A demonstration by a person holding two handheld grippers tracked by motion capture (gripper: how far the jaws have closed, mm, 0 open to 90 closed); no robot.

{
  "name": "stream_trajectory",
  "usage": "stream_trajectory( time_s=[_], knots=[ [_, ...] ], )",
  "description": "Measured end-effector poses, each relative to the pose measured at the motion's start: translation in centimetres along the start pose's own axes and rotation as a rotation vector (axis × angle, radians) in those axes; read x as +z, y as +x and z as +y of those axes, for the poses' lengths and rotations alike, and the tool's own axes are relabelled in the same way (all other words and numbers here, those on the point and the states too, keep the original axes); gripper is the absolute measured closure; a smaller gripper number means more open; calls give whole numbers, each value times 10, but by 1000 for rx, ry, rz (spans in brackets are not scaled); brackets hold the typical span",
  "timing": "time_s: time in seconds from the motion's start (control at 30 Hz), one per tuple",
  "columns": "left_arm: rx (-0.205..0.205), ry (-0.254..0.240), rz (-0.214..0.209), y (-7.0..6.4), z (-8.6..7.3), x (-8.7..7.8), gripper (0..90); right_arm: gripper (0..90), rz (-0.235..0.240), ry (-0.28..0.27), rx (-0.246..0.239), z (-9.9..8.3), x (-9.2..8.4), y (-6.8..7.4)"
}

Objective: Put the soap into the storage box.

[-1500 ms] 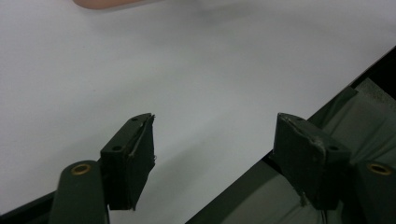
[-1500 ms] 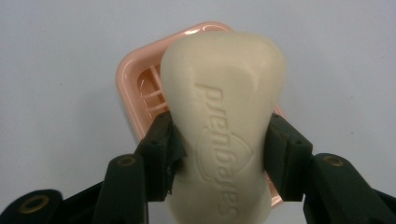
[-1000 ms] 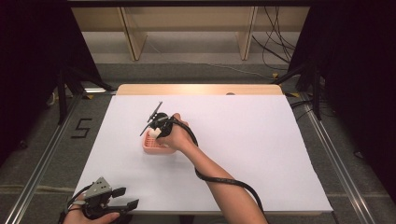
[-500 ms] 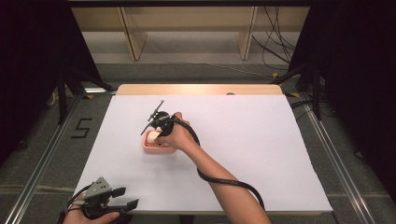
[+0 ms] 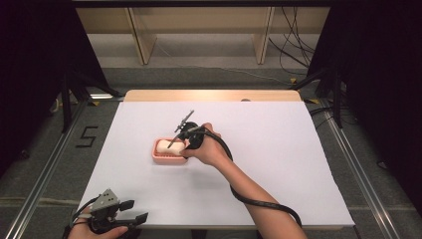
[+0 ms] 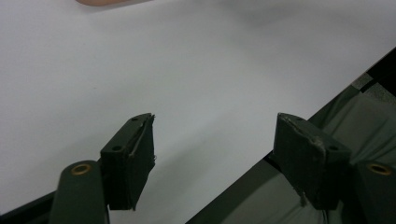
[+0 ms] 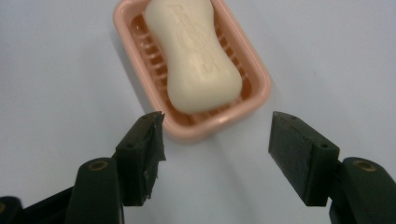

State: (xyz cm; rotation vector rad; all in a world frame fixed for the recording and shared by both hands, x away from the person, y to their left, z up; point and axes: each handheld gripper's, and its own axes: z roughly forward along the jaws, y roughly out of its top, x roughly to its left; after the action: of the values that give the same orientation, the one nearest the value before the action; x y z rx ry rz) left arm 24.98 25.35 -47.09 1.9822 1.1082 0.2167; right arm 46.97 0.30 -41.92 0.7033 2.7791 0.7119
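Observation:
A cream soap bar (image 7: 196,56) lies in a pink ridged soap dish (image 7: 245,100) on the white table; from above the dish (image 5: 160,157) sits left of centre with the soap bar (image 5: 164,147) in it. My right gripper (image 7: 215,154) hovers just above the dish's near end, jaws open, nothing between them. In the high view the right gripper (image 5: 185,142) is held by a hand right beside the dish. My left gripper (image 6: 212,154) is open over the table's edge, seen at the front left corner (image 5: 112,216).
The white table top (image 5: 278,149) has a wooden strip (image 5: 214,95) along its far side. Metal rails (image 5: 45,169) run beside the table. A cable (image 5: 259,199) trails from the right gripper along the forearm. Wooden shelf legs (image 5: 142,35) stand behind.
The right hand and gripper have drawn back slightly toward the right of the dish, uncovering the soap. The left gripper has stayed put.

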Motion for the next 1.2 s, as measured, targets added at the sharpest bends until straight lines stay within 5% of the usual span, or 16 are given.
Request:
stream_trajectory(
  time_s=[0.37,0.87,0.9,0.97,1.2],
  knots=[
    [4,15,-1,0,0,0,289,362,-31,10,27,-46,-18,-6],
    [15,18,13,1,0,1,291,361,-51,0,27,-104,-33,7],
    [17,29,10,1,0,0,291,363,-55,-7,55,-109,-34,9],
    [-3,-4,14,-1,-1,3,291,363,-61,-21,53,-117,-34,9],
    [14,11,10,0,0,2,291,362,-68,-20,83,-129,-36,5]
  ],
)
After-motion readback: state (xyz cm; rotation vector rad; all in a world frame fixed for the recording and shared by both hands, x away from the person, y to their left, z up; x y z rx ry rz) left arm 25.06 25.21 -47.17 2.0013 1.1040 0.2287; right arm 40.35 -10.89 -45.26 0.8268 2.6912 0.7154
